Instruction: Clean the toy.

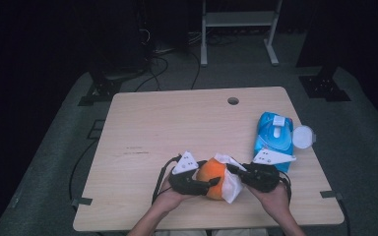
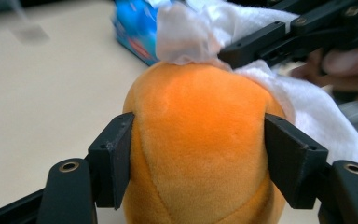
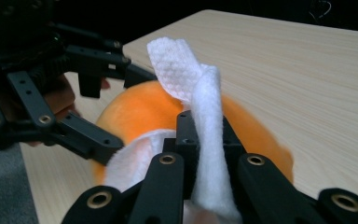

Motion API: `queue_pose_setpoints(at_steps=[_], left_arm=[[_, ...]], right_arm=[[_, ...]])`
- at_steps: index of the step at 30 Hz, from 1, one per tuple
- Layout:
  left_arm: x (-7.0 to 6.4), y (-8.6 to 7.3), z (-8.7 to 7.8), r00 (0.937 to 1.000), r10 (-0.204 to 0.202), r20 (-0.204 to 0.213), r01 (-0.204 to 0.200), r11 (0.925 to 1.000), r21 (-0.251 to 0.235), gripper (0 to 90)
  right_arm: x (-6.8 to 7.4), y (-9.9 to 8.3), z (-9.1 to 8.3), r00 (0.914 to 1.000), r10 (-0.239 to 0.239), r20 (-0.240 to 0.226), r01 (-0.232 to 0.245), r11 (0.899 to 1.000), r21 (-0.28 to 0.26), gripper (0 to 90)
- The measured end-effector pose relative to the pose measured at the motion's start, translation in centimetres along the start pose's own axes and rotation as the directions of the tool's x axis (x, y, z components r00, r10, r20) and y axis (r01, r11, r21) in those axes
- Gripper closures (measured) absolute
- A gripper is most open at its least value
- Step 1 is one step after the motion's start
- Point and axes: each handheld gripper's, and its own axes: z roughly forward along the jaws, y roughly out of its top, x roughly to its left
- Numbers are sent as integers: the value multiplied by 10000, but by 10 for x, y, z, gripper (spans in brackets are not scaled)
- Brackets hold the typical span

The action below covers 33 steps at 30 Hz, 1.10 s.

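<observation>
Orange plush ball (image 2: 200, 140) clamped in left gripper (image 2: 198, 161); right gripper (image 3: 205, 154) pinching white wipe (image 3: 205, 140) against it

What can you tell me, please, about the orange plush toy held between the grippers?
The orange plush toy is a rounded, soft, velvety ball with stitched seams. It sits near the front edge of the table. The left gripper clamps its sides, jaws pressed into the fabric. The right gripper presses a white wipe against its surface.
</observation>
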Motion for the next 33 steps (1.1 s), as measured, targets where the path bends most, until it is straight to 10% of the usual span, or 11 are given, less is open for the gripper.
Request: queue_pose_setpoints(at_steps=[2, 6, 11, 13, 15, 18, 23, 27, 30, 33], left_arm=[[-1, -3, 2, 9991, 405, -82, -404, 9991, 92, 299], [3, -8, 3, 9991, -88, 406, 81, 9998, 159, 199], [-7, -9, 3, 9921, 1062, 665, -1067, 9943, 42, 286], [-3, -11, 1, 9933, 823, 815, -822, 9966, -41, 277], [6, -12, 1, 9953, -230, 937, 233, 9997, -27, 208], [15, -11, 1, 9789, -1672, 1173, 1703, 9853, -165, 149], [8, -12, 0, 9913, -477, 1227, 478, 9989, 17, 295], [3, -9, -2, 9931, 440, 1089, -453, 9989, 96, 332], [8, -11, -3, 9938, 142, 1103, -149, 9999, 54, 319], [11, -9, 0, 9870, -985, 1273, 979, 9951, 113, 205]], right_arm=[[2, -2, 3, 10000, -18, -50, 18, 10000, 44, 833], [8, -3, 7, 9992, -50, -407, 50, 10000, 9, 834], [21, 4, 10, 9902, -614, -1251, 589, 9980, -232, 832], [16, 5, 8, 9938, -555, -964, 528, 9982, -296, 831], [5, 1, 6, 9988, -359, -322, 351, 9990, -270, 830], [-4, -5, 7, 9995, 164, -256, -169, 9997, -199, 831], [20, 2, 14, 9936, -456, -1029, 436, 9988, -214, 831], [18, 4, 15, 9958, -550, -736, 529, 9982, -299, 831], [5, -1, 10, 9994, -327, -82, 324, 9990, -308, 831], [-1, -4, 7, 9997, 257, -16, -258, 9990, -353, 831]])
